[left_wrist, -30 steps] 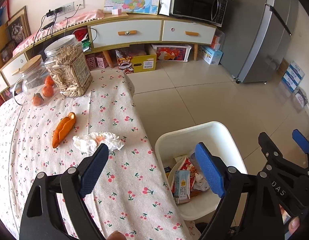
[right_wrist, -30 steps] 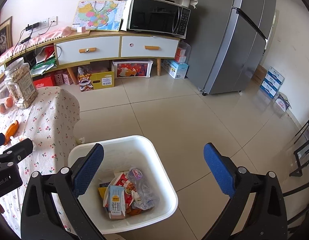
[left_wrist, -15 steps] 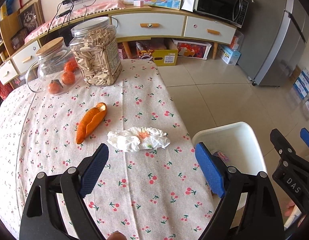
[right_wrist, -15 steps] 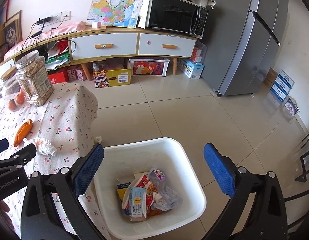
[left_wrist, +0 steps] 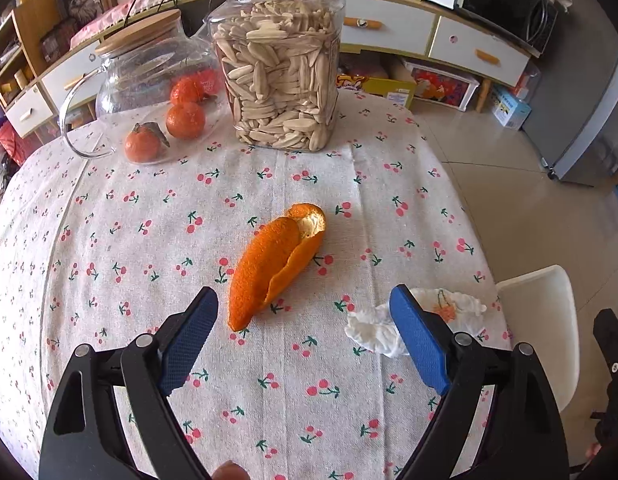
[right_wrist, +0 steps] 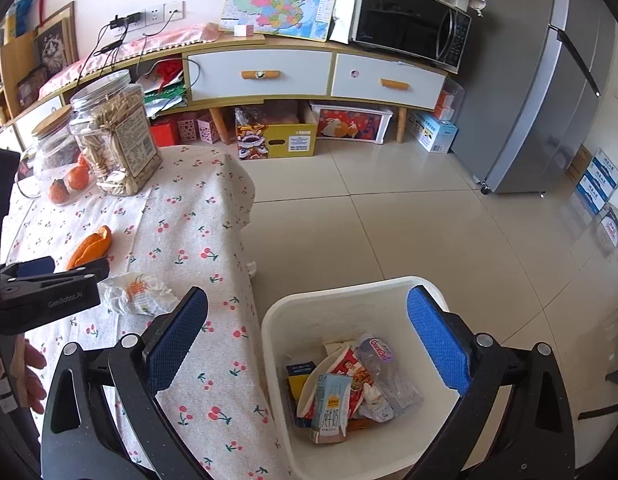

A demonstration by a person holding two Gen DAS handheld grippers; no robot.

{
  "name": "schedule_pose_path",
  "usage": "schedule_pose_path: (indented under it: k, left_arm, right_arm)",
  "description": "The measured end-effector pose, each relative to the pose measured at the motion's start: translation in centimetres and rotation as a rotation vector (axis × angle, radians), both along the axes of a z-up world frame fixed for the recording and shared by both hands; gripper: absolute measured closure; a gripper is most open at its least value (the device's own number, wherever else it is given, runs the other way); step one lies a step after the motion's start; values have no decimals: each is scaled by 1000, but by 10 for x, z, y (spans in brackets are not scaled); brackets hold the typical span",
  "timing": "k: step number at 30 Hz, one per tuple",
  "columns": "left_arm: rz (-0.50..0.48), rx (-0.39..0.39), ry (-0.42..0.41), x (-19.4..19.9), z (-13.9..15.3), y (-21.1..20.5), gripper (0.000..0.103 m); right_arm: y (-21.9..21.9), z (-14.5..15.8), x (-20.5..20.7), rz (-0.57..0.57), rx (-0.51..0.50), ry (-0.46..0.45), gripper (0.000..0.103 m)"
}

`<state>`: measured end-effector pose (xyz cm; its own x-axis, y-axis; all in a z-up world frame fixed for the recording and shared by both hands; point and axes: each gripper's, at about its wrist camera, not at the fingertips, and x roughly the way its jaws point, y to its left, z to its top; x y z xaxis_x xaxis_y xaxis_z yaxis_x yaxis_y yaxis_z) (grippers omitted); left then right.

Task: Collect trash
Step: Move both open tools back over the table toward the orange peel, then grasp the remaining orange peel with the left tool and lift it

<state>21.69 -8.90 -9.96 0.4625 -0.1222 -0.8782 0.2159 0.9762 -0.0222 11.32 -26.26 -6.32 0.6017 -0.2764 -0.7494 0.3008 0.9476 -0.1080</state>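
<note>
Here the left tongs [left_wrist: 303, 312] hang wide open and empty above the bench [left_wrist: 109, 240] with its cherry-print cloth, the curled orange citrus peel [left_wrist: 275, 264] lying just ahead between the blue pads. A crumpled white paper wrapper [left_wrist: 373, 330] sits beside the right pad, near the bench edge. The right tongs [right_wrist: 309, 320] also gape wide, holding nothing, over the white plastic bin [right_wrist: 349, 296] on the floor, which contains a milk carton [right_wrist: 329, 406] and a clear plastic bottle [right_wrist: 389, 376].
</note>
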Motion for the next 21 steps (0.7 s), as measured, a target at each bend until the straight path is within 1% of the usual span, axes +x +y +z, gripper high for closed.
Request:
schedule_pose_path:
  k: [4, 7, 9, 10, 12, 13, 14, 15, 17, 18, 19, 20, 21]
  left_arm:
    - [-32, 11, 18, 14, -10, -2, 18]
    - [-21, 13, 34, 25, -20, 2, 18]
    - [-12, 1, 54, 32, -26, 8, 20]
    - [-13, -2, 61, 35, -29, 10, 24]
    - [-36, 9, 36, 34, -29, 10, 27]
    - [-48, 17, 29, 33, -28, 9, 34]
    - [-61, 17, 24, 32, -26, 9, 43]
    - [-75, 20, 22, 31, -25, 8, 48]
    - [-95, 41, 17, 28, -22, 5, 64]
    - [-96, 50, 16, 27, -21, 5, 67]
    - [-96, 56, 18, 26, -20, 5, 72]
    - [-95, 58, 22, 24, -19, 7, 75]
    - [-93, 59, 24, 23, -16, 9, 76]
  right_arm:
    - [18, -9, 11, 83, -9, 30, 7]
    - [29, -14, 17, 150, -13, 51, 7]
    - [38, -18, 21, 201, -31, 66, 7]
    - [41, -20, 22, 228, -38, 73, 7]
    - [48, -23, 24, 277, -47, 87, 7]
    - [52, -24, 25, 301, -52, 92, 7]
    - [56, -26, 26, 321, -58, 94, 7]
    - [59, -26, 26, 338, -64, 96, 7]
    - [67, -27, 27, 373, -72, 96, 7]
    - [72, -27, 27, 389, -79, 92, 7]
    - [75, -26, 26, 406, -83, 88, 7]
    - [79, -26, 26, 425, -79, 86, 7]
    - [82, -25, 25, 448, -68, 83, 7]
